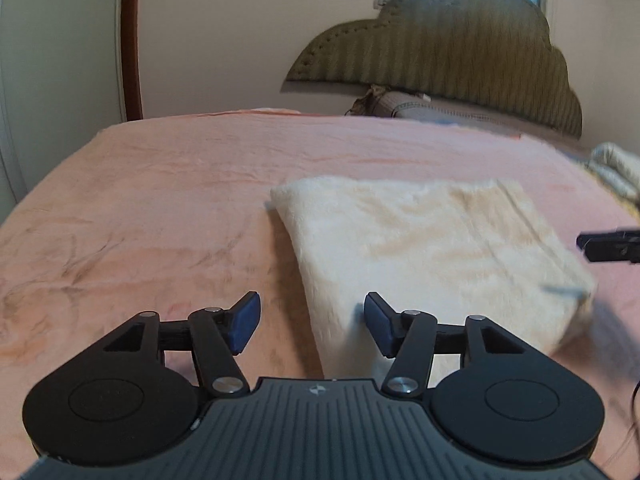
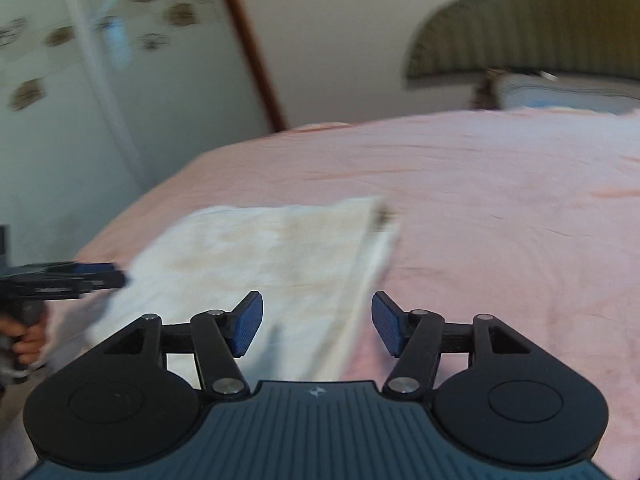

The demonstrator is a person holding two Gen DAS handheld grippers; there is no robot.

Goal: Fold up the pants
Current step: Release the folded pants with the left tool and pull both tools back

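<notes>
The cream fleece pants [image 1: 432,248] lie folded into a flat rectangle on the pink bed [image 1: 168,200]. My left gripper [image 1: 312,322] is open and empty, hovering at the near left edge of the folded pants. In the right wrist view the pants [image 2: 260,264] lie ahead and to the left. My right gripper [image 2: 318,322] is open and empty over the pants' near right edge. The right gripper's tip shows at the right edge of the left wrist view [image 1: 608,245], and the left gripper shows at the left of the right wrist view [image 2: 64,280].
A padded olive headboard [image 1: 440,52] and a pillow [image 1: 416,108] stand at the bed's far end. More pale bedding [image 1: 616,168] lies at the far right. A wardrobe door [image 2: 80,80] stands left of the bed.
</notes>
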